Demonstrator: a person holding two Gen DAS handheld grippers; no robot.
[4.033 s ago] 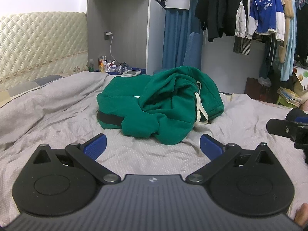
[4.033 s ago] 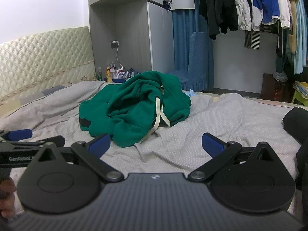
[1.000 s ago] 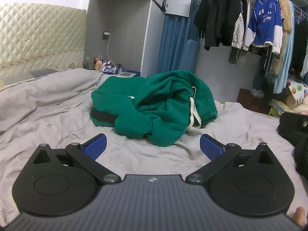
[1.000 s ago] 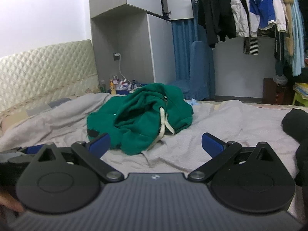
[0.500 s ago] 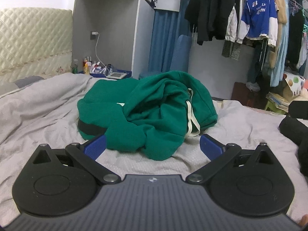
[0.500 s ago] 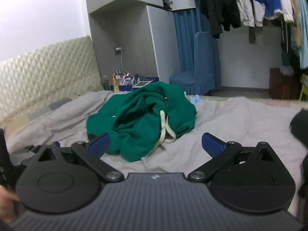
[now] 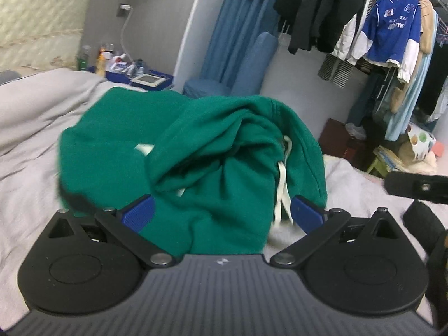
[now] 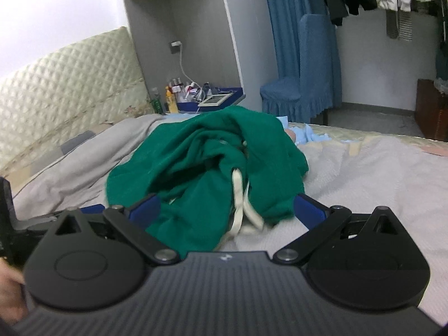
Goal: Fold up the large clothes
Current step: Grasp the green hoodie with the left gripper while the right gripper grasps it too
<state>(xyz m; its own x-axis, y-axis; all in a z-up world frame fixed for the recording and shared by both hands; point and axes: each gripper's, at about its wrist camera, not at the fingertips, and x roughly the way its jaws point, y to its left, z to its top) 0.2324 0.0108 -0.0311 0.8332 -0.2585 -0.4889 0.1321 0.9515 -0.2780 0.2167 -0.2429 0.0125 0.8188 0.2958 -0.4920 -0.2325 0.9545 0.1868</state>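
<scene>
Left wrist view, crumpled green hoodie (image 7: 196, 154) on grey bedspread (image 7: 33, 128), jaws spread

The crumpled hoodie (image 7: 196, 151) lies on the bed (image 8: 364, 173), between each gripper's spread fingers — behind it the bedside table (image 8: 212, 99) to the left, the chair (image 8: 302, 84) to the right, hanging clothes (image 7: 392, 30) beyond.

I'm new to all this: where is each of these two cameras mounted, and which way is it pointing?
Left wrist view: sits on the left gripper, looks forward over its open blue fingers at the green hoodie on the bed; the right gripper shows at the right edge.
Right wrist view: sits on the right gripper, fingers open, facing the hoodie and headboard; a hand shows lower left.
Shared: hoodie, bed, blue chair.
</scene>
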